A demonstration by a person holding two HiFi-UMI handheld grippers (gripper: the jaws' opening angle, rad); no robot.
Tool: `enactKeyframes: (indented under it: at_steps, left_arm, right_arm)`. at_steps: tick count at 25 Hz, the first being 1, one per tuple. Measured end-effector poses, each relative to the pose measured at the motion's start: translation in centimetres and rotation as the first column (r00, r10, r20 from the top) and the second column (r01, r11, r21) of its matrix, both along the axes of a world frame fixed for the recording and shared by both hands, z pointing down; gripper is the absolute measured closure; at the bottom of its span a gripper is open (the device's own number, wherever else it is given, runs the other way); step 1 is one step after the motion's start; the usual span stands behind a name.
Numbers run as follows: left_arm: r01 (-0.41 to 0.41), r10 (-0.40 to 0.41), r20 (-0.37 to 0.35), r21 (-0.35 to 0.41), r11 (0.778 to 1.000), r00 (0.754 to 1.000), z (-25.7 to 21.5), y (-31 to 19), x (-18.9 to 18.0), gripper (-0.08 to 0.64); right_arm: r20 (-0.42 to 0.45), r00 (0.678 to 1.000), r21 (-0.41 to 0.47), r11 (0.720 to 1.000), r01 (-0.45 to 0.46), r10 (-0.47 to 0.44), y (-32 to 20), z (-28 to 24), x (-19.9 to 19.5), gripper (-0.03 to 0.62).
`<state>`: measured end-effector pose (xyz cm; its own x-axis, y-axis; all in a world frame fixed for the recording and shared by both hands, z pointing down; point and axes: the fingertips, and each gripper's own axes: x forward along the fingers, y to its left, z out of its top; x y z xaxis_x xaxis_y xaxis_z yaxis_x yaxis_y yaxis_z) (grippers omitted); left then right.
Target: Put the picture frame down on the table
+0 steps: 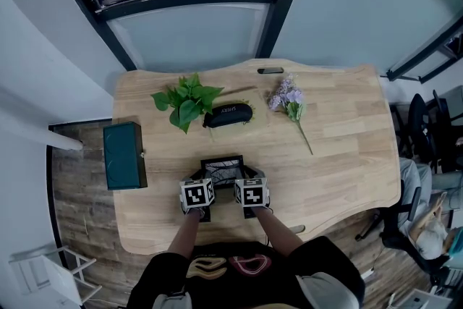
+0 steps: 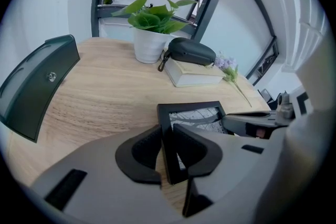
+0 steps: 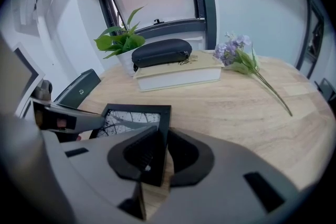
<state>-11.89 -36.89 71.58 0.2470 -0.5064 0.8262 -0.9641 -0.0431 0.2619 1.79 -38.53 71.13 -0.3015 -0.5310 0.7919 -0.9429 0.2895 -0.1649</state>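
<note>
Only the tools' own views show left tool (image 2: 167, 140) and right tool (image 3: 161, 150) clamping the picture frame (image 2: 193, 114).

Left gripper (image 2: 167, 150) clamped on the picture frame (image 2: 195, 113)
Both pads (image 2: 140, 153) press the frame's left rail; a potted plant (image 2: 151, 34) stands at the table's (image 2: 100, 102) far edge.

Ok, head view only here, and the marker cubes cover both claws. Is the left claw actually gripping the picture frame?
Observer: Yes, the left claw is clamped on the picture frame at its left edge.
Operator: And the right one?
Observer: The right claw pinches the opposite edge.
Operator: Anything under the black case?
Observer: Yes, it lies on a pale book.
</note>
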Motion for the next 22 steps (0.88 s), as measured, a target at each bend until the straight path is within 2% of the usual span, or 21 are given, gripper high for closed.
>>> enactKeyframes:
  at_steps: [22]
  left_arm:
    - [0.026,-0.027,-0.022,-0.057,0.998,0.999,1.0,0.1,0.0,0.476]
  right_arm:
    - [-0.002,1.000,-0.036,0.999,0.031,-0.031,0.1,0.6,0.0,0.514]
